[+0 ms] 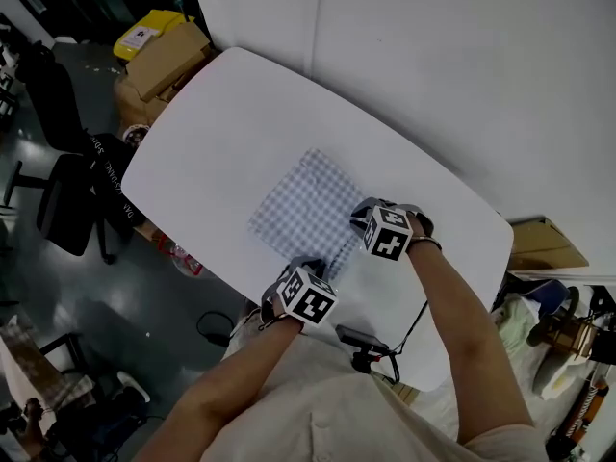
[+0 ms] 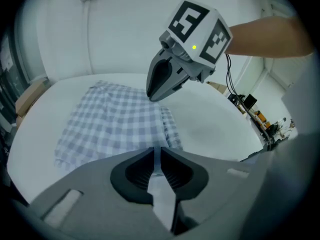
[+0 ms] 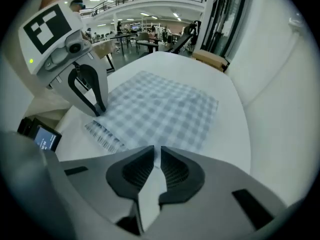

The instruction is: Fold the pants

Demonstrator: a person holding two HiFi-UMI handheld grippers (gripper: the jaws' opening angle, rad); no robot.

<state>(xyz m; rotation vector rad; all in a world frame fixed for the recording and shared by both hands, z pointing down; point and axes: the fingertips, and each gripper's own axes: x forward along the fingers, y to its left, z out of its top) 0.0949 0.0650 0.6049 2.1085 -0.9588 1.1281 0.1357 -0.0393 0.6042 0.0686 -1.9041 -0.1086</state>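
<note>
The blue-and-white checked pants (image 1: 306,205) lie folded into a flat rectangle on the white table (image 1: 241,114). My left gripper (image 1: 306,264) is at their near corner, and in its own view a thin strip of checked cloth is pinched between the jaws of the left gripper (image 2: 156,156). My right gripper (image 1: 368,212) points steeply down at the near right edge of the pants (image 2: 115,124). Its tips (image 2: 151,98) rest on the cloth, and in the right gripper view its jaws stand nearly together over the hem (image 3: 160,109). The left gripper (image 3: 97,111) also shows there.
A small black device on a stand (image 1: 361,338) sits at the table's near edge, beside my body. Cardboard boxes (image 1: 164,56) and a black chair (image 1: 67,200) stand on the floor to the left. A white wall runs behind the table.
</note>
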